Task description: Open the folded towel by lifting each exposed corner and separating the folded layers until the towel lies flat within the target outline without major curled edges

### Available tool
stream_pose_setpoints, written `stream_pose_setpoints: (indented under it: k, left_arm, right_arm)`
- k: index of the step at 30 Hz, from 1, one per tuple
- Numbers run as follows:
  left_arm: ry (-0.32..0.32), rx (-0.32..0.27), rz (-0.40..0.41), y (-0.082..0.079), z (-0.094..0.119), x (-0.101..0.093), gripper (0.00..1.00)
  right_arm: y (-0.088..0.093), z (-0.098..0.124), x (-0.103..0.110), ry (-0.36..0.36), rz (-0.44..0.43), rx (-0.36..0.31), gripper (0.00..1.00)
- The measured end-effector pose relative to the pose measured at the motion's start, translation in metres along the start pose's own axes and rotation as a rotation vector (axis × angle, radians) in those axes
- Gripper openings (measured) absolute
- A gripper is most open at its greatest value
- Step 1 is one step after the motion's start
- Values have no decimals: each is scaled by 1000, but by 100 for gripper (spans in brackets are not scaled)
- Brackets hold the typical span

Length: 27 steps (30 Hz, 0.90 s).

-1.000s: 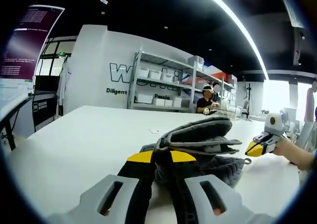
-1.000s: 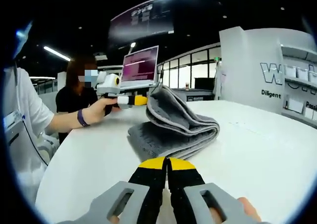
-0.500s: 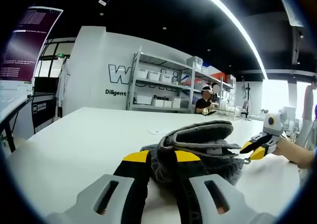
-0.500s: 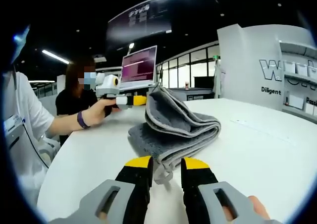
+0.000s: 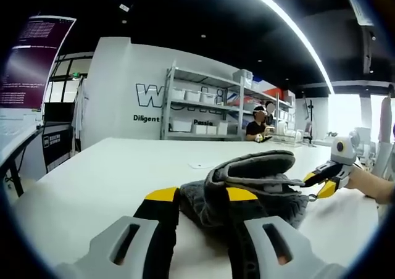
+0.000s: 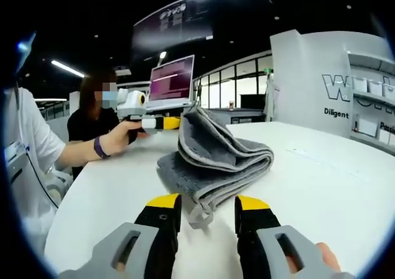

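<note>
Both grippers stand spread: the right gripper (image 6: 205, 204) straddles the gray towel (image 6: 216, 158) corner, the left gripper (image 5: 200, 195) its opposite edge. Wall lettering reads "Diligent".

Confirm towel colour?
Grey, the towel has a lighter grey hem; it shows best in the right gripper view.

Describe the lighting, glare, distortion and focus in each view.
Left gripper view: the fisheye bends the ceiling light strip into an arc; the window side at right is blown out; the towel is sharp; the left gripper is close and slightly soft. Right gripper view: dark ceiling with small bright lights; the table is evenly lit; the right gripper looms large and the edges curve.
</note>
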<state>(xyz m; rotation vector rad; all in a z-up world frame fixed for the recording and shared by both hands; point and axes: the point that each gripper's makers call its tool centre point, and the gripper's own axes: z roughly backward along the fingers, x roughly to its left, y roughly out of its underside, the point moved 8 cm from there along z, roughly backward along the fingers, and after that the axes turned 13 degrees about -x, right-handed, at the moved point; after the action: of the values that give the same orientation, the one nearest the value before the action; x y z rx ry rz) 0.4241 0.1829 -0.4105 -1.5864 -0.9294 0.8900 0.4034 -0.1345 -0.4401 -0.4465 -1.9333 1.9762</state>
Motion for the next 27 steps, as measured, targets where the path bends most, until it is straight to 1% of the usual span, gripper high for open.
stream_pose_setpoints:
  k: [5, 9, 13, 21, 27]
  left_arm:
    - [-4, -3, -16, -1, 0, 1, 31]
    - [-8, -1, -20, -1, 0, 2, 33]
    - [-15, -1, -22, -1, 0, 3, 35]
    - [-37, -4, -31, -1, -1, 7, 42]
    - [-50, -4, -27, 0, 0, 8, 46]
  right_arm:
    - [0, 0, 0, 4, -2, 0, 38]
    - [1, -1, -2, 19, 2, 6, 46]
    - [1, -1, -3, 24, 2, 8, 47]
    - [1, -1, -4, 37, 2, 10, 53]
    - [1, 0, -6, 44, 1, 10, 55]
